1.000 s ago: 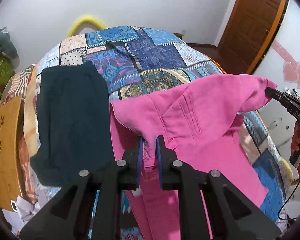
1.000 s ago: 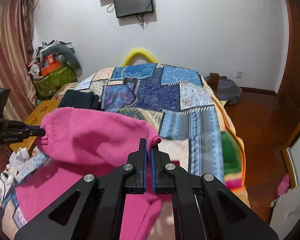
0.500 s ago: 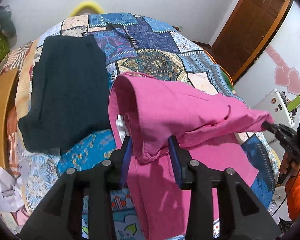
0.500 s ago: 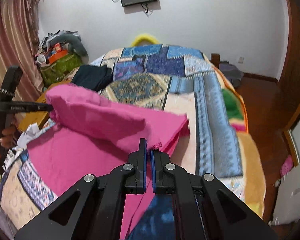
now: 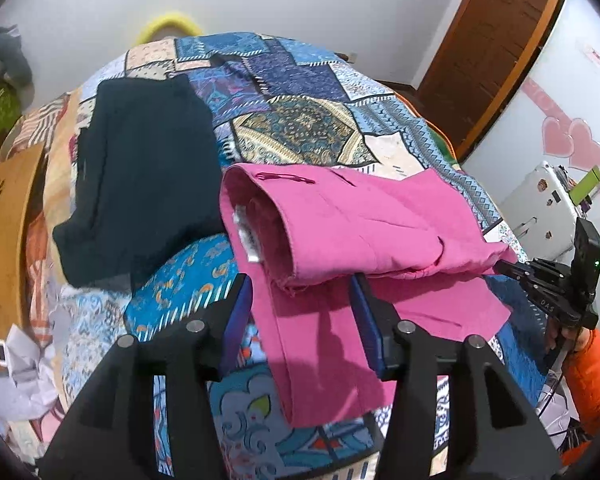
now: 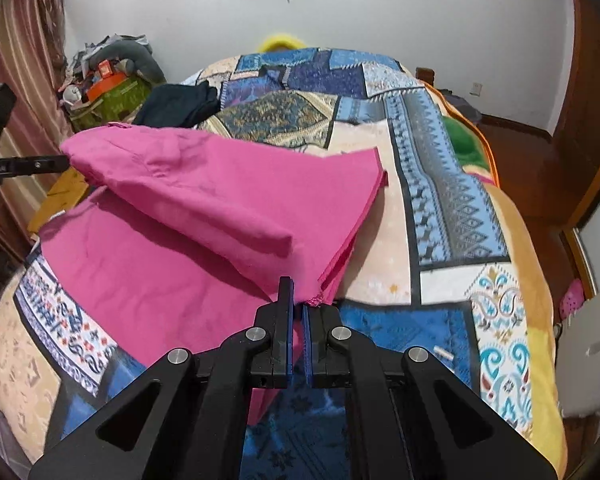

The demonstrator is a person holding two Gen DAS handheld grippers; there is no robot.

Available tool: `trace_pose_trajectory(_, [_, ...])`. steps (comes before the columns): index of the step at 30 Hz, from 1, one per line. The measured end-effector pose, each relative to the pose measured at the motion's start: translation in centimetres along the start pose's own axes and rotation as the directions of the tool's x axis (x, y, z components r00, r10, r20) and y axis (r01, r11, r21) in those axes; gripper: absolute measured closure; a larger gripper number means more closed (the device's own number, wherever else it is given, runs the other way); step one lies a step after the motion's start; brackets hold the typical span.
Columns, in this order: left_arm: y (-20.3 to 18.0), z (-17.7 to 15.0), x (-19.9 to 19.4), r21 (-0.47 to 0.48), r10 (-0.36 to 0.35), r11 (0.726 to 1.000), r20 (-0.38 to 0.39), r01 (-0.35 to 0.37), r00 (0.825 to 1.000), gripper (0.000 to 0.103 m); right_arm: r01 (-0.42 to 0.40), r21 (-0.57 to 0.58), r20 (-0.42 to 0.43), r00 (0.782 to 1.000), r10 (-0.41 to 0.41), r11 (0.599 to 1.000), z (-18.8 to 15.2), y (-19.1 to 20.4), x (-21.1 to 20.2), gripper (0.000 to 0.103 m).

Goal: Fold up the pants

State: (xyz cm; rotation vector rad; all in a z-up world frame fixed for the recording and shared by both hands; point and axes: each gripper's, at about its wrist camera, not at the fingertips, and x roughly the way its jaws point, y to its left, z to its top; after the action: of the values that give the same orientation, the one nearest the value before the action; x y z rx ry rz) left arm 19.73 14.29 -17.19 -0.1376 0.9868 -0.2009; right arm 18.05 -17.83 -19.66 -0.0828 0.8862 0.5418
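Two hand-held grippers work over pink pants [image 5: 352, 220] that lie near the foot of a bed [image 5: 300, 128] covered by a patchwork quilt. The quilt beyond the pants, toward the headboard, lies bare and gives open room; the bed's right edge drops to a wooden floor [image 6: 540, 184], and its left side is crowded by a dark folded garment [image 5: 140, 168] just beside the pants and a wooden board [image 5: 4, 248] past the edge.

The left hand-held gripper [image 5: 300, 312] stands released: its jaws have just been opening, and the folded waistband corner sits between the blue pads without being pressed. The right hand-held gripper [image 6: 298, 312] is clenched on the other corner of the pink cloth, seen from the left wrist view at [image 5: 504, 266].

A second ago the folded layer hung raised and taut between both grippers; now it has come down onto the lower layer, and the left grip on it is gone.

The pants' long axis runs across the bed from left to right, the doubled layer's fold facing the headboard and its free edge toward the grippers.
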Motion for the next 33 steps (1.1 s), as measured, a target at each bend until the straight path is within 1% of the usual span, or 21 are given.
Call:
trace_pose_trajectory(5, [0.2,-1.8,0.0,-0.015,0.053,0.998,-0.034,-0.053,0.998,0.053,0.015,0.000,-0.027,1.000,-0.015,1.000,-1.1,0.3,-0.2,0.096])
trace_pose_trajectory(8, [0.0,-2.7,-0.5,-0.006,0.092,0.996,-0.031,-0.092,0.995,0.053,0.008,-0.004,-0.039,0.999,-0.009,1.000,-1.4,0.5,-0.9,0.095])
trace_pose_trajectory(9, [-0.1,-2.8,-0.8,-0.002,0.102,0.995,-0.023,-0.102,0.995,0.053,0.005,-0.009,-0.040,0.999,-0.005,1.000,-1.5,0.7,-1.2,0.091])
trace_pose_trajectory(10, [-0.1,-2.9,-1.1,-0.001,0.109,0.994,-0.016,-0.109,0.994,0.052,0.002,-0.013,-0.040,0.999,-0.003,1.000,-1.5,0.8,-1.5,0.082])
trace_pose_trajectory(11, [-0.2,-2.9,-1.5,0.000,0.117,0.993,-0.006,-0.117,0.993,0.050,-0.001,-0.018,-0.038,0.999,0.000,1.000,-1.4,0.9,-2.0,0.077])
trace_pose_trajectory(12, [-0.4,-2.9,-2.0,0.000,0.129,0.992,0.011,-0.129,0.992,0.048,-0.003,-0.023,-0.035,0.999,0.002,1.000,-1.3,1.2,-2.3,0.063])
trace_pose_trajectory(13, [-0.6,-2.7,-2.4,0.000,0.136,0.991,0.023,-0.136,0.990,0.043,-0.004,-0.030,-0.025,1.000,0.003,1.000,-1.2,1.5,-2.7,0.054])
trace_pose_trajectory(14, [-0.8,-2.6,-2.8,0.000,0.146,0.989,0.042,-0.146,0.988,0.036,-0.005,-0.041,-0.001,1.000,0.005,0.999,-1.1,1.9,-3.4,0.052])
trace_pose_trajectory(15, [-1.0,-2.4,-3.2,0.001,0.152,0.988,0.054,-0.152,0.987,0.033,-0.005,-0.049,0.011,1.000,0.006,0.999,-0.9,2.2,-3.6,0.049])
trace_pose_trajectory(17, [-1.5,-2.0,-3.9,0.003,0.154,0.988,0.084,-0.155,0.984,0.020,-0.006,-0.080,0.030,1.000,0.008,0.997,-0.4,3.2,-4.1,0.043])
trace_pose_trajectory(18, [-1.8,-1.8,-4.1,0.002,0.153,0.988,0.091,-0.154,0.984,0.019,-0.004,-0.091,0.038,0.999,0.008,0.996,-0.1,3.6,-4.2,0.040])
trace_pose_trajectory(20, [-2.4,-1.5,-4.3,0.004,0.149,0.989,0.102,-0.150,0.984,0.012,-0.002,-0.117,0.059,0.998,0.009,0.993,0.4,4.6,-4.3,0.039])
trace_pose_trajectory(22, [-3.1,-1.2,-4.1,0.018,0.147,0.989,0.102,-0.150,0.984,0.010,-0.004,-0.148,0.076,0.997,0.015,0.989,0.9,5.6,-4.3,0.037])
trace_pose_trajectory(25, [-4.5,-1.1,-3.2,0.066,0.141,0.987,0.087,-0.147,0.986,0.009,-0.035,-0.206,0.086,0.995,0.053,0.978,1.5,7.4,-3.8,0.034])
trace_pose_trajectory(29, [-6.1,-1.3,-1.1,0.125,0.143,0.981,0.038,-0.147,0.989,0.009,-0.061,-0.260,0.040,0.996,0.074,0.964,1.8,9.1,-1.5,0.034])
trace_pose_trajectory(33, [-7.6,-1.6,0.9,0.182,0.142,0.974,-0.014,-0.137,0.990,0.009,-0.056,-0.312,-0.032,0.998,0.048,0.948,1.8,9.9,1.3,0.038])
